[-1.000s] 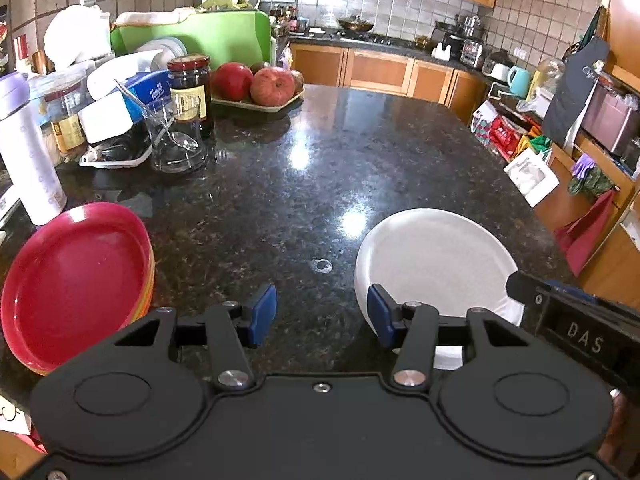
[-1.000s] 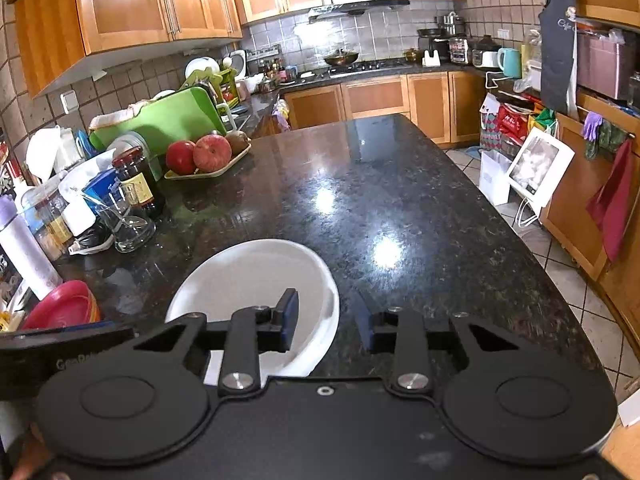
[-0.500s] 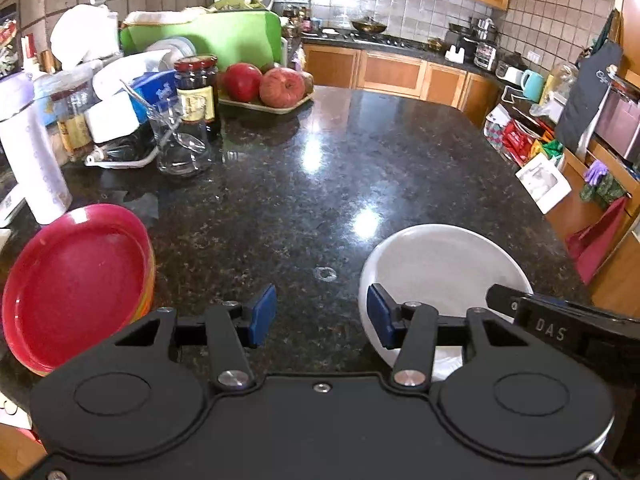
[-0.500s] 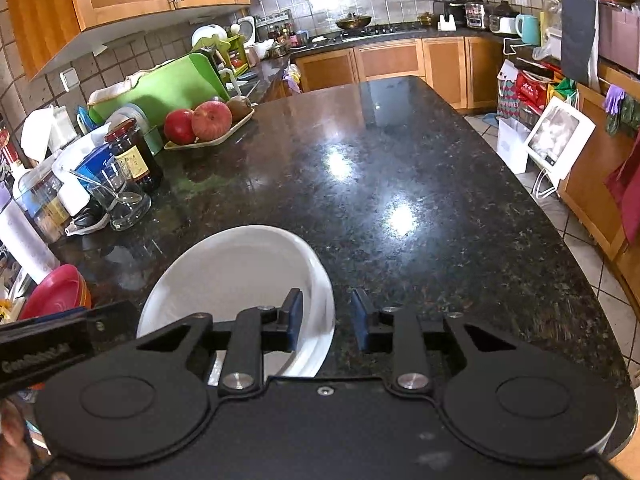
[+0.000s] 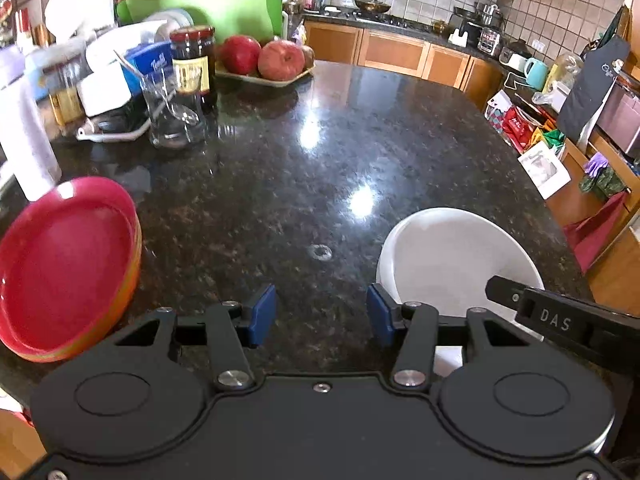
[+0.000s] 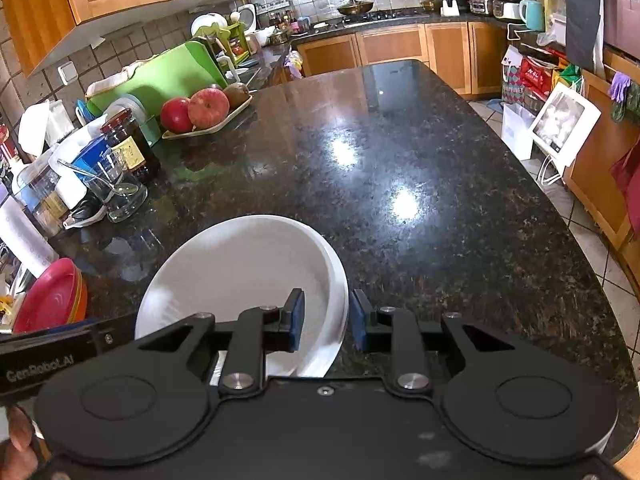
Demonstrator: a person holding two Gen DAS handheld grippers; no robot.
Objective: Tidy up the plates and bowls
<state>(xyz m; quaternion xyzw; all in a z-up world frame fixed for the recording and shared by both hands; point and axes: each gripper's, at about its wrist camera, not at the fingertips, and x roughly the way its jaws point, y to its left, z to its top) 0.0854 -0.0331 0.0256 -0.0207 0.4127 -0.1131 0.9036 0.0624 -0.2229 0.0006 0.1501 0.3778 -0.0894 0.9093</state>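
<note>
- Straddling the right rim of the white plate (image 6: 248,272), the right tool (image 6: 326,318) has one blue pad over the plate's inside and the other outside the rim; a narrow gap shows on either side, so the pads are not closed on it.
- The left tool (image 5: 322,314) is wide open with nothing between its pads, low over bare worktop (image 5: 320,168).
- The white plate (image 5: 452,260) lies at the near right of the worktop, just right of the left tool's right pad.
- A red plate stack (image 5: 64,264) with orange rims beneath sits at the near left edge, well apart from the white plate; the right wrist view shows it too (image 6: 52,296).
- At the far left stand a glass (image 5: 172,116) with a spoon in it, a dark jar (image 5: 194,66), and a tray of apples (image 5: 264,60) in front of a green board (image 5: 224,8).
</note>
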